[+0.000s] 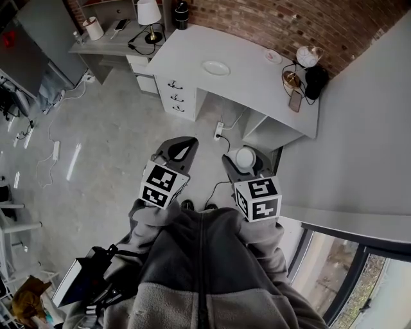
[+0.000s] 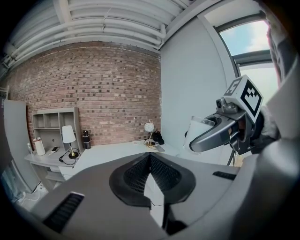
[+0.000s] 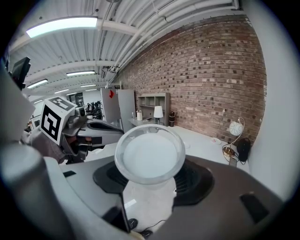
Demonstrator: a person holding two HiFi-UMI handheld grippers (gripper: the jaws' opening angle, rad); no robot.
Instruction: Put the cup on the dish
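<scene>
A translucent white cup [image 1: 245, 157] sits between the jaws of my right gripper [image 1: 246, 154], which is shut on it. In the right gripper view the cup's round rim [image 3: 149, 154] faces the camera and fills the gap between the jaws. The left gripper view shows the same cup [image 2: 200, 131] held out at the right. My left gripper [image 1: 191, 142] hangs beside it at waist height, its tips together with nothing between them. The white dish [image 1: 216, 67] lies on the white desk [image 1: 250, 83], well ahead of both grippers.
The desk has drawers [image 1: 174, 96] at its left end and a globe lamp [image 1: 308, 56], a phone [image 1: 295, 101] and a small pink saucer [image 1: 273, 56] at its right. A table lamp [image 1: 149, 16] stands on a lower side desk. Cables and a power strip [image 1: 219, 130] lie on the floor. A grey wall runs along the right.
</scene>
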